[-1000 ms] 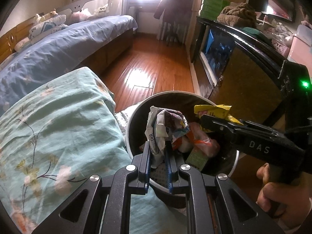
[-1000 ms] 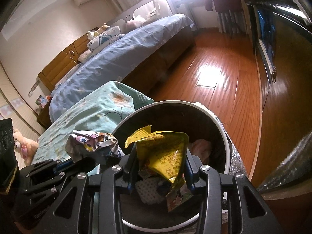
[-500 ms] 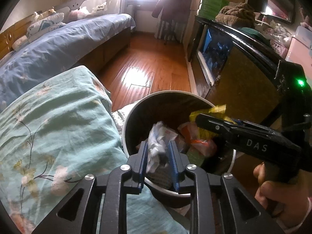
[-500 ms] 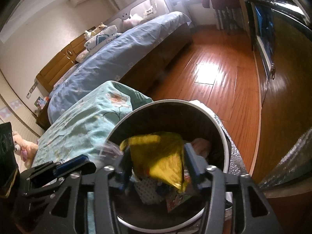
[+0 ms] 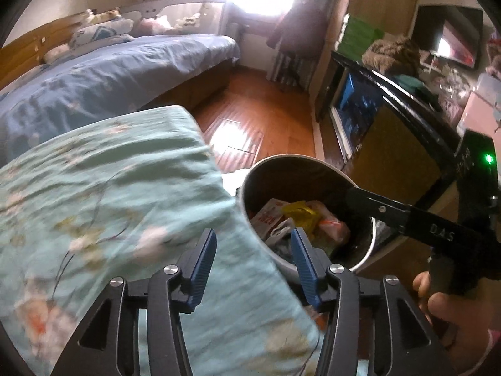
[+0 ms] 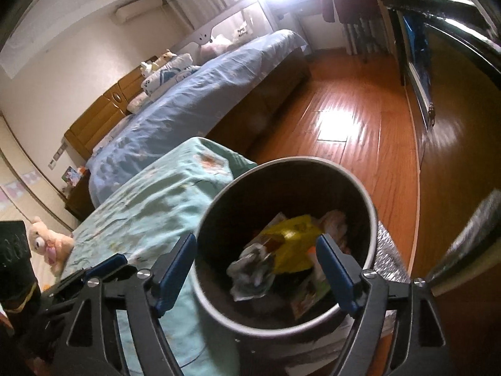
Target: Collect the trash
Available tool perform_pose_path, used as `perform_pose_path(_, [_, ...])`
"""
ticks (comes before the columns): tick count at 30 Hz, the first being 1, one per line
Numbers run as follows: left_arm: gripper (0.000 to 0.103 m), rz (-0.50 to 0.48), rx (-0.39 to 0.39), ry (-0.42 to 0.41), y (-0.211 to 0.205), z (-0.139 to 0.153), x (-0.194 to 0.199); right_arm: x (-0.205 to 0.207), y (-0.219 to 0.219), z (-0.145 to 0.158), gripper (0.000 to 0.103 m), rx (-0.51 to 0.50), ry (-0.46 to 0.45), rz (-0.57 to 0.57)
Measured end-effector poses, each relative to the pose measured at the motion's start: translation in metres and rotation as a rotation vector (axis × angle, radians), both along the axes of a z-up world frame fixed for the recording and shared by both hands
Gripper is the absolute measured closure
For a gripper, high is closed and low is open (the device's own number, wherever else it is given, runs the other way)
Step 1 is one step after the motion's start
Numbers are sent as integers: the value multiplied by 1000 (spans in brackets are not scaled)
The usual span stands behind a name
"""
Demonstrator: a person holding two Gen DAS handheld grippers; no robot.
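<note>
A round trash bin (image 5: pixel 272 164) (image 6: pixel 369 210) stands on the floor beside a bed corner. Inside lie a yellow wrapper (image 5: pixel 299 213) (image 6: pixel 294 244), a crumpled grey-white wrapper (image 6: pixel 250 269) (image 5: pixel 280 232) and other packets. My left gripper (image 5: pixel 253 258) is open and empty, above the bin's near rim and the bedspread. My right gripper (image 6: pixel 256 266) is open and empty, over the bin's mouth. The right gripper also shows in the left wrist view (image 5: pixel 350 194), reaching in over the bin.
A teal flowered bedspread (image 5: pixel 109 194) (image 6: pixel 150 203) lies left of the bin. A blue bed (image 5: pixel 103 75) is behind it. A dark cabinet (image 5: pixel 391 131) runs along the right. Wooden floor (image 6: pixel 350 125) lies beyond the bin. A plush toy (image 6: pixel 47 244) sits at the far left.
Both grippers opened. The crumpled wrapper left my left gripper and the yellow wrapper left my right gripper; both now lie in the bin. The left gripper shifted left.
</note>
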State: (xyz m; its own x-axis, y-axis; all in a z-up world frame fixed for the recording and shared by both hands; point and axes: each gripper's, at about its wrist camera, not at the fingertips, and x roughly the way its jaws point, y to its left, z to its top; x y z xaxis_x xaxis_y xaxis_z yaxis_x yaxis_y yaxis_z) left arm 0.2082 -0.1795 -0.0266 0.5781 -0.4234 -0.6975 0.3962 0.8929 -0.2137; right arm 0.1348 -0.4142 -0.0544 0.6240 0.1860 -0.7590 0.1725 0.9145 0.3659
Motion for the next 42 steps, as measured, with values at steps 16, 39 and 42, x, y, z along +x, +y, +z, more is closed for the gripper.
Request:
perform_pose_path(16, [42,223,-39,-122,109,24,-105,-46,111,38,10,-128,-153,111])
perform_pose_path(39, [1,497,137,-382,129,62,-169,-54,162,82,0,-292,-373,156])
perform_pose_path(42, [1,509,138,-392,128,63,-165,-53,163,80,0,-286,-369,161])
